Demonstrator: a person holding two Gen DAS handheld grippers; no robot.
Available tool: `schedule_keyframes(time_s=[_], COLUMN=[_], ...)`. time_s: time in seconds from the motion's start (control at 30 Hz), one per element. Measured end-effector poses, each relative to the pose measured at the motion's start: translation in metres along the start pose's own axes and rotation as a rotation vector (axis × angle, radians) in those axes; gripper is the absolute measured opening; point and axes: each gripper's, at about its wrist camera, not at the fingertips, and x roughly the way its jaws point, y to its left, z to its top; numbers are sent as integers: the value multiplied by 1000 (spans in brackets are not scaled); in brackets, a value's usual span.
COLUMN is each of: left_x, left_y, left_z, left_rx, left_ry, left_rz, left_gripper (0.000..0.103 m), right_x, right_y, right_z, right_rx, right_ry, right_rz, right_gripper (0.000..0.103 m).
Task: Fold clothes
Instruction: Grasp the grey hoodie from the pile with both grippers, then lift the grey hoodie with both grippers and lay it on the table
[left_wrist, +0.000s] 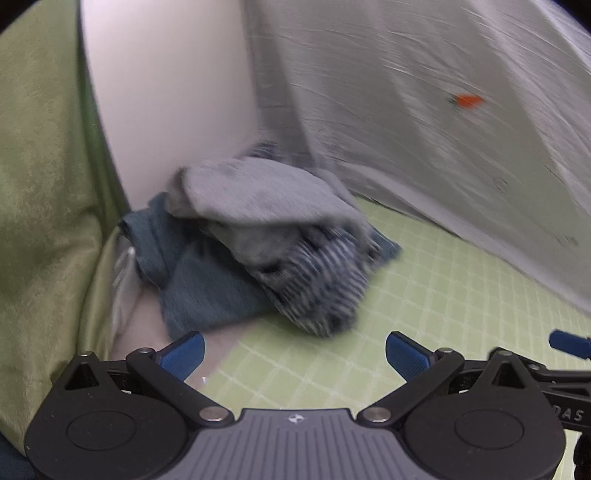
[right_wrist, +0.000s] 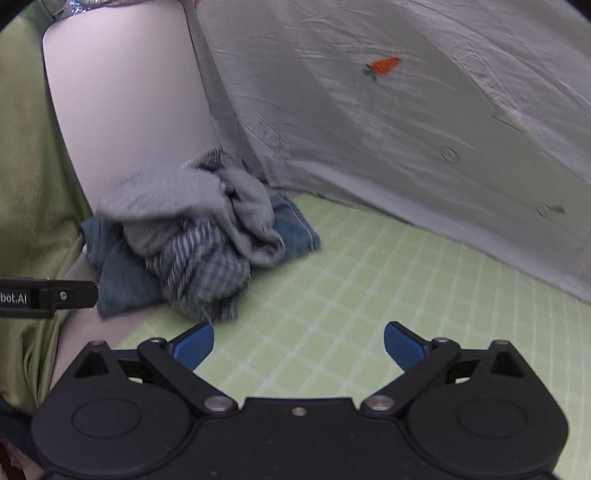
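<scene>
A crumpled pile of clothes (left_wrist: 258, 251) lies on the green checked table cover (left_wrist: 424, 295) against the back corner: a grey garment (left_wrist: 258, 199) on top, a blue-and-white striped one (left_wrist: 321, 291) in front, a teal one (left_wrist: 207, 291) underneath. The pile also shows in the right wrist view (right_wrist: 195, 236). My left gripper (left_wrist: 294, 356) is open and empty, a short way in front of the pile. My right gripper (right_wrist: 299, 347) is open and empty, in front of the pile and to its right. The right gripper's blue fingertip (left_wrist: 569, 343) shows at the left view's right edge.
A grey sheet with a small carrot print (right_wrist: 384, 66) hangs behind the table. A white panel (right_wrist: 129, 110) stands at the back left. Green cloth (left_wrist: 37, 221) drapes along the left side. The left gripper's black body (right_wrist: 48, 297) shows at the right view's left edge.
</scene>
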Motion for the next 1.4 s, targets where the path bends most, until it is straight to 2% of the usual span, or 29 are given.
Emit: schedule_keyframes(time_s=[0.07,0.2,0.3,0.37,0.43,0.5,0.6,0.63,0.7,0.73,0.77,0.83,0.93,1.03,1.1,1.2,1.3,1.4], left_x=[15,54,91,116,136,151,166,169,173,172,171,165,145,116,98,72,46,19], left_y=[14,40,58,68,77,81,80,77,70,67,64,61,56,48,42,16,-18,-61], left_z=[21,60,86,100,108,113,118,119,119,119,119,120,124,130,134,131,120,100], left_rx=[-51,-120,-164,-181,-204,-233,-238,-228,-208,-200,-195,-185,-166,-151,-159,-111,-59,-4], left_ry=[-1,0,31,60,84,96,102,99,95,90,83,60,-4,-82,-107,-145,-159,-155], left_rz=[17,40,47,45,26,-12,-31,-24,-13,-9,-1,12,25,7,-34,-69,-130,-217], left_gripper=[101,86,73,68,57,35,22,21,16,15,14,12,11,11,10,10,8,8], right_x=[21,72,120,155,191,225,267,279,296,303,305,294,262,220,181,124,64,2], right_y=[5,17,26,32,37,41,41,41,38,37,39,42,41,21,-3,-40,-85,-141], right_z=[20,62,89,101,113,120,125,126,125,125,122,118,113,114,107,96,67,24], right_rx=[-11,-31,-52,-74,-100,-122,-100,-86,-48,-30,-37,-85,-126,-78,-35,29,63,152], right_ry=[-13,-19,-8,14,37,63,109,128,167,186,201,164,64,-43,-106,-198,-248,-257], right_rz=[14,38,42,38,40,50,93,114,163,187,195,194,144,69,-7,-123,-289,-425], right_gripper=[98,93,90,86,83,79,77,75,59,40,30,15,13,11,11,11,11,11])
